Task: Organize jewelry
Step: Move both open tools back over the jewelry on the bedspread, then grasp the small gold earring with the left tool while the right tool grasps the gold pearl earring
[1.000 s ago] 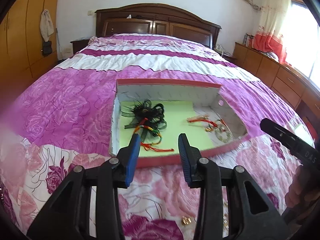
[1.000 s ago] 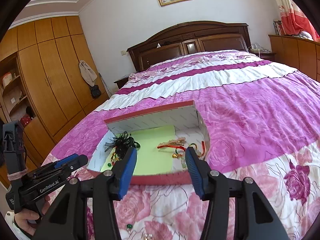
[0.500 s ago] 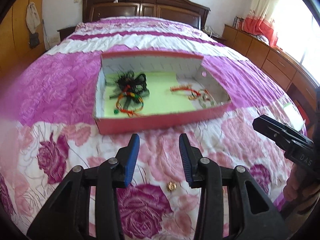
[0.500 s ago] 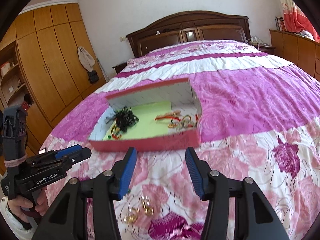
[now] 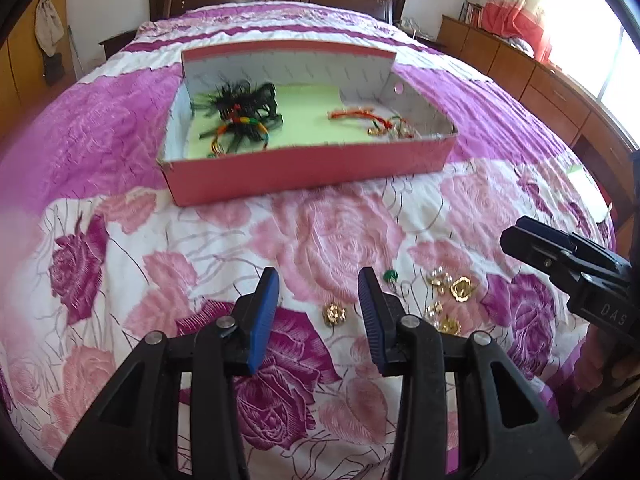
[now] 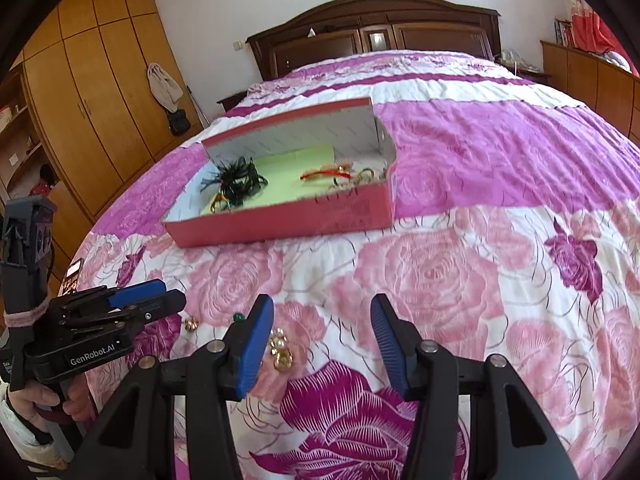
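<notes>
left gripper: ribbed blue pads spread, empty | right gripper: spread, empty | gold earrings: on quilted floral bedspread | red cardboard box: far, holds braided bracelets

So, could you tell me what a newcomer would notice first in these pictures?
Probably the red box on the pink rose bedspread, holding black hair ties at its left and red cord bracelets at its right. Then the gold trinkets loose on the bedspread, just ahead of the open left gripper and right gripper.
</notes>
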Motion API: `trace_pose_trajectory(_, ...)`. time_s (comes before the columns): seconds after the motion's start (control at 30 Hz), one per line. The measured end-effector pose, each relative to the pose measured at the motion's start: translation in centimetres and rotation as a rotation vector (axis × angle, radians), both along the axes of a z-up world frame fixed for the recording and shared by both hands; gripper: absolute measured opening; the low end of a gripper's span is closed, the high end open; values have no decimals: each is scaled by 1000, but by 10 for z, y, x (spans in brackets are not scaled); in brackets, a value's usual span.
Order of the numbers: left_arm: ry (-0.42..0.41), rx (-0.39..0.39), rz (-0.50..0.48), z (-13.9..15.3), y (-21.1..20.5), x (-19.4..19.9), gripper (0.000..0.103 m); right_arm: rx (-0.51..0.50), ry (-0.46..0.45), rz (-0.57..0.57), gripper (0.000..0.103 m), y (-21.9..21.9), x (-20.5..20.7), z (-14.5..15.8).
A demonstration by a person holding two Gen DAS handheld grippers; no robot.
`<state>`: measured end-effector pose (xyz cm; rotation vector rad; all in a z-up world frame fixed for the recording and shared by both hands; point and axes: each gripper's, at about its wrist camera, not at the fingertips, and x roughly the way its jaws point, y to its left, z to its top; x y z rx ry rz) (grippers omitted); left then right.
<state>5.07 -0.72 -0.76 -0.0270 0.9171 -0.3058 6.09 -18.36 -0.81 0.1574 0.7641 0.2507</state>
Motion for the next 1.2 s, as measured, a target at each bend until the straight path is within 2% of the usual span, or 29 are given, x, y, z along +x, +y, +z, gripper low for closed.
trace_pose_trajectory(0.3, 37, -6, -32, -14, -7, -3, 32, -36, 45, 45, 54, 10, 0, -11)
trace_pose_trajectory(0.57, 61, -14, -52, -24, -10, -2, 9, -34, 72, 83, 54, 18, 1, -19)
trace_pose_trajectory(0.63, 67, -9, -50, -26, -10, -1, 5, -33, 81, 90, 54, 20, 2, -21)
trace_pose_trajectory(0.73, 64, -19, -49, -26, -9, -1, 5, -32, 92, 101, 53, 22, 2, -24)
trace_pose_trajectory(1.0, 60, -33, -43, -24, -7, -2, 5, -60, 127, 151, 33, 37, 14, -34)
trace_pose_trajectory(1.07, 61, -35, -43, -24, -7, -2, 5, -84, 147, 156, 22, 41, 18, -39)
trace_pose_trajectory(1.2, 61, -38, -39, -24, -6, -2, 5, -137, 167, 183, 20, 50, 20, -45)
